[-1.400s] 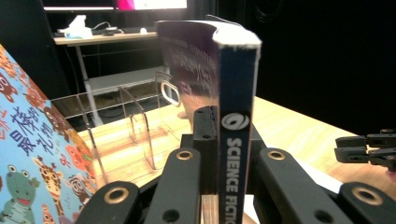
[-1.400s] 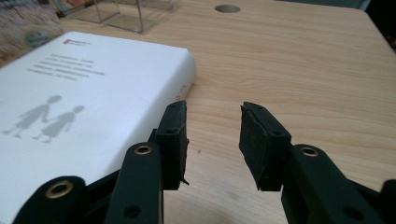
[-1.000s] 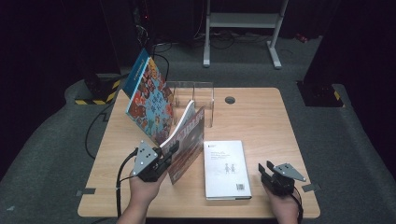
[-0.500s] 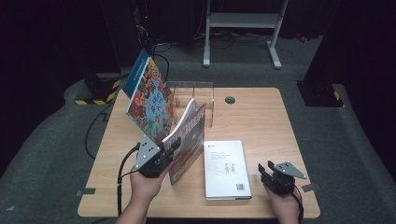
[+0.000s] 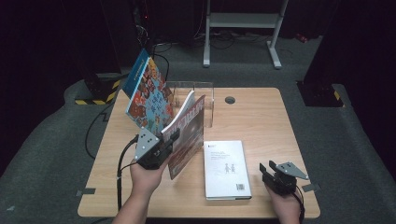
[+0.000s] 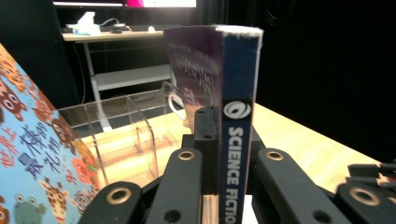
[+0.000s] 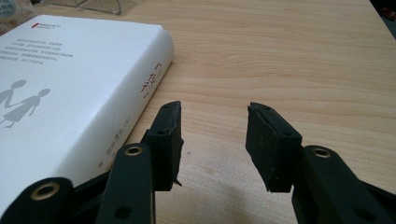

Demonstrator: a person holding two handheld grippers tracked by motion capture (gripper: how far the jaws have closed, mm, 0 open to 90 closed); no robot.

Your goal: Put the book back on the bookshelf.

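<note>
Science-fiction book [image 6: 236, 116]: paperback with a blue spine lettered "SCIENCE FICTION" in white and a purple-red cover. It is held upright and tilted above the tabletop [image 5: 261, 112], left of centre, at 4 o'clock from the clear acrylic rack [image 5: 194, 95]. The left gripper [image 5: 163, 144] has its jaws clamped on the book's lower spine edge. The spine lettering is cut off at the bottom and the cover text is blurred.

Right gripper [image 7: 212, 140]: jaws spread and empty, resting at 3 o'clock of the flat white book [image 5: 226, 168].

Colourful picture book [image 5: 149, 95]: leans at 9 o'clock of the rack.
</note>
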